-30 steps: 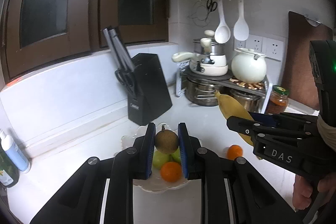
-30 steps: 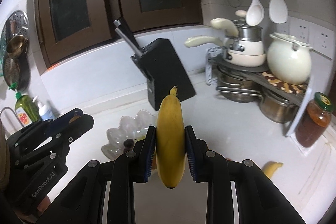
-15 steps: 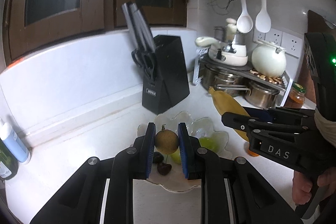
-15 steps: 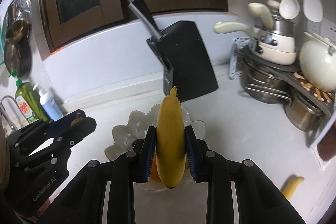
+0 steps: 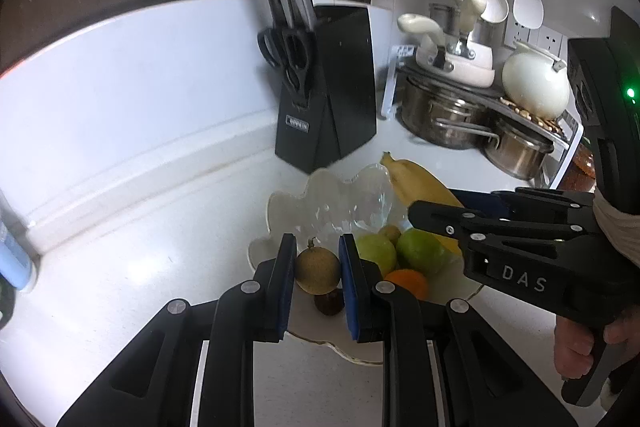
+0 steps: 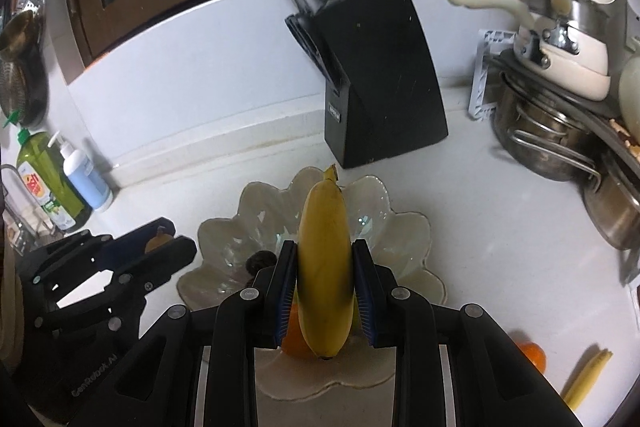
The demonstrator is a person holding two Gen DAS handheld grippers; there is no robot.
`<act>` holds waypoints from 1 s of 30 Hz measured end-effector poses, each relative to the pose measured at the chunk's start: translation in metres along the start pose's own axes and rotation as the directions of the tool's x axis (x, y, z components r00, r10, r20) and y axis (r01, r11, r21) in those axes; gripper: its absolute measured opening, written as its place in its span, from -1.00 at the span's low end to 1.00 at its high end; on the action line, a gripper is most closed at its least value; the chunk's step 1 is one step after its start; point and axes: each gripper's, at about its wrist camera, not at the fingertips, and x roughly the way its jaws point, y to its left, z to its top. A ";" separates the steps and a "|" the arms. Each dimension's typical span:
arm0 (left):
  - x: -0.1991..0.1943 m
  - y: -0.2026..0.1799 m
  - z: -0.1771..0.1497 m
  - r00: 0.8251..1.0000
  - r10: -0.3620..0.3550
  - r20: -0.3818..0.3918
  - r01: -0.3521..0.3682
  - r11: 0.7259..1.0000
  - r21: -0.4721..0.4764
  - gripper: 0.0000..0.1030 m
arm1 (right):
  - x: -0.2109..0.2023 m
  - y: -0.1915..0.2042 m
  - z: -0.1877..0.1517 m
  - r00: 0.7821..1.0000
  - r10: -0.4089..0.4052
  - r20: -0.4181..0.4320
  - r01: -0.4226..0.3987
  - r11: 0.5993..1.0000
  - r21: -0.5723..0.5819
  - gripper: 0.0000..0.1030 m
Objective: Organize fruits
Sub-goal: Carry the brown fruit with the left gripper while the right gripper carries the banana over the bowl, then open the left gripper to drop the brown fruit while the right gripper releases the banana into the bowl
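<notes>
A white flower-shaped fruit bowl point(image 5: 280, 207) point(image 6: 404, 227) sits on the white counter. It holds two green fruits point(image 5: 424, 251), an orange point(image 5: 408, 283) and a dark small fruit point(image 5: 328, 303). My left gripper point(image 5: 318, 267) is shut on a round brown fruit point(image 5: 318, 269), held over the bowl's near left edge. My right gripper point(image 6: 325, 275) is shut on a yellow banana point(image 6: 324, 247) and holds it above the bowl, pointing toward the knife block. The banana also shows in the left wrist view point(image 5: 420, 183).
A black knife block point(image 6: 380, 79) stands just behind the bowl. Stacked steel pots and a white kettle point(image 5: 536, 87) fill the rack at right. An orange point(image 6: 532, 355) and another banana point(image 6: 588, 375) lie on the counter at right. Soap bottles point(image 6: 80, 179) stand at left.
Both grippers have moved left and down toward the bowl with their fruits still held. The banana now hangs over the bowl's middle.
</notes>
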 end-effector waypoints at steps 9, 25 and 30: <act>0.026 -0.005 -0.010 0.992 -0.077 -0.103 0.078 0.997 0.002 -0.57 | 0.020 -0.007 0.002 0.999 0.015 -0.043 -0.015 1.000 0.009 -0.44; 0.034 -0.007 -0.014 0.984 -0.087 -0.154 0.087 0.996 -0.004 -0.19 | 0.033 -0.010 -0.001 0.997 0.031 -0.070 -0.029 0.999 0.028 -0.38; 0.028 -0.007 -0.013 0.987 -0.073 -0.140 0.074 0.997 0.003 -0.19 | 0.020 -0.007 0.000 1.000 0.003 -0.030 -0.002 1.000 0.012 -0.29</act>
